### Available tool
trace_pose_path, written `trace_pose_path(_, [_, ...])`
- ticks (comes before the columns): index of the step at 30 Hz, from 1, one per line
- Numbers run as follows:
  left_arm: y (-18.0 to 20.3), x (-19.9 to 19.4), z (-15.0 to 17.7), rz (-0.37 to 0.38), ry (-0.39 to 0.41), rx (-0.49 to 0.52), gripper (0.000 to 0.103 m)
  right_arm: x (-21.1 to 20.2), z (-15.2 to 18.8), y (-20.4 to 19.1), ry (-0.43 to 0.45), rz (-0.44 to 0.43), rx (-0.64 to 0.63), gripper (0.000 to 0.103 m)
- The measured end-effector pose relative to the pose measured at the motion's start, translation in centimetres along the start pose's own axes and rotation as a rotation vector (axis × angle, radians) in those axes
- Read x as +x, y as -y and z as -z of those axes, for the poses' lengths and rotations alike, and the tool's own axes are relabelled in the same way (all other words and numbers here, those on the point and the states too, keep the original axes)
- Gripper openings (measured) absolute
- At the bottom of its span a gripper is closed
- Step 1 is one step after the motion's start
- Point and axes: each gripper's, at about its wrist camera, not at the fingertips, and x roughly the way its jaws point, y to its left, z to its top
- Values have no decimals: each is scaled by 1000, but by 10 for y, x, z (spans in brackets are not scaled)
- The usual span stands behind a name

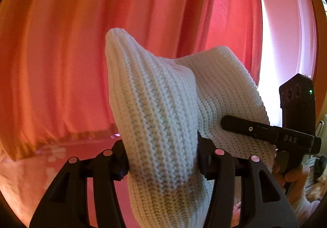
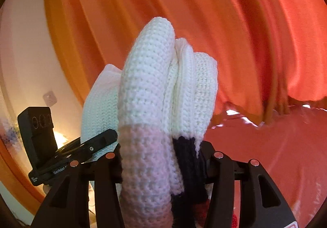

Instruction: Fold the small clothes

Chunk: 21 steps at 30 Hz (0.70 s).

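- The left gripper (image 1: 162,163) has its black jaws part-way apart and clamped on a thick bunch of the white chunky-knit garment (image 1: 155,105) — the pads press into the wool on both sides.
- Over in the right wrist view, the right gripper (image 2: 161,163) does the same: jaws half spread, pinching a folded wad of that same knit (image 2: 147,89), where a pale pink band and a dark navy strip show low down near the pads.
- The garment hangs in the air between the two tools, bulging up ahead of each pair of fingers.
- Each camera catches the other tool at its edge, touching the knit.
- Behind it all — orange-red pleated curtains (image 1: 61,54) and a reddish floor (image 2: 265,156).
- A hand (image 1: 286,175) wraps the right tool's handle.
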Motion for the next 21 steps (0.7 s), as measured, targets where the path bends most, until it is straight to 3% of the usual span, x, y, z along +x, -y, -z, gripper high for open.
trace_pose_path(5, [-48,19,21,-47,-44,-61,53,58,10,7,-60,-20,15,49])
trace_pose_path(14, [-126,91,91,-113,-177,-189,52,169,59,53,-234,5,75,49])
trace_pose_path(21, [-162,121,110,-134,-252,-223,52,219,77,79,-303,7,118,49])
